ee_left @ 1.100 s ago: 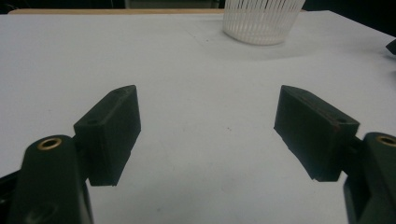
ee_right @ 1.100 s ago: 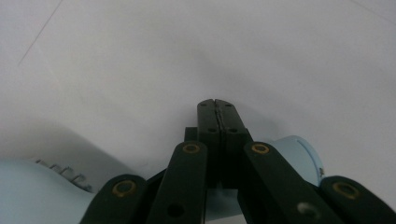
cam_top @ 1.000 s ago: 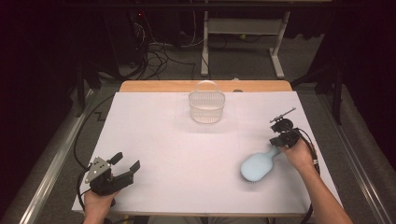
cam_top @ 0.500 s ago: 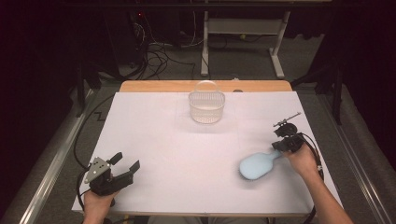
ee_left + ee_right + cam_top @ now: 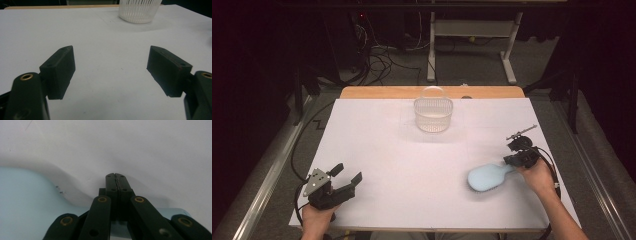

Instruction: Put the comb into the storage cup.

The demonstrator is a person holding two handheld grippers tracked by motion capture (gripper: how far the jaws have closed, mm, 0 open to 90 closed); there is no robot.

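right tongs [image 5: 516,161] pinch blue paddle [image 5: 486,177], white basket [image 5: 433,115] well apart

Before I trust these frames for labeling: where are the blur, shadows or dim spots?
High view: bright table, dark surroundings, brush casts a soft shadow. Left gripper view: jaws slightly blurred, basket sharper. Right gripper view: dim, with a shadow beside the blurred blue brush.
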